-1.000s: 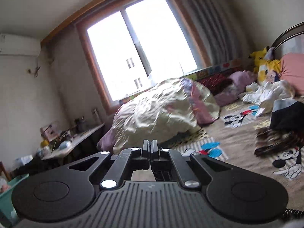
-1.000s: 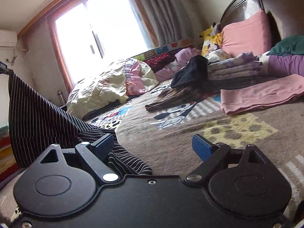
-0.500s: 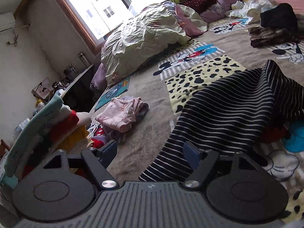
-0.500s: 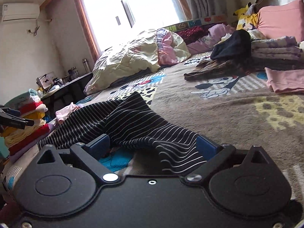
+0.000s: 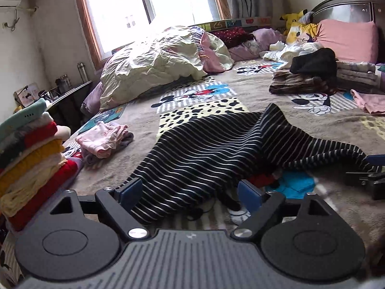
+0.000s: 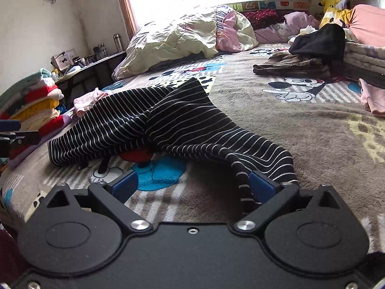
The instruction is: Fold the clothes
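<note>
Letting go is the change: a second ago my left gripper (image 5: 190, 192) was clenched and raised toward the window, holding the striped garment (image 5: 216, 149) up, and now both it and my right gripper (image 6: 192, 185) gape wide with nothing between the blue pads. That garment has come down onto the cartoon-print blanket (image 6: 300, 125), rumpled and peaked in the middle, one end just before each gripper, between the stack of folded clothes (image 5: 31, 159) and the pillows. I judge it needs flattening before any clean fold.
</note>
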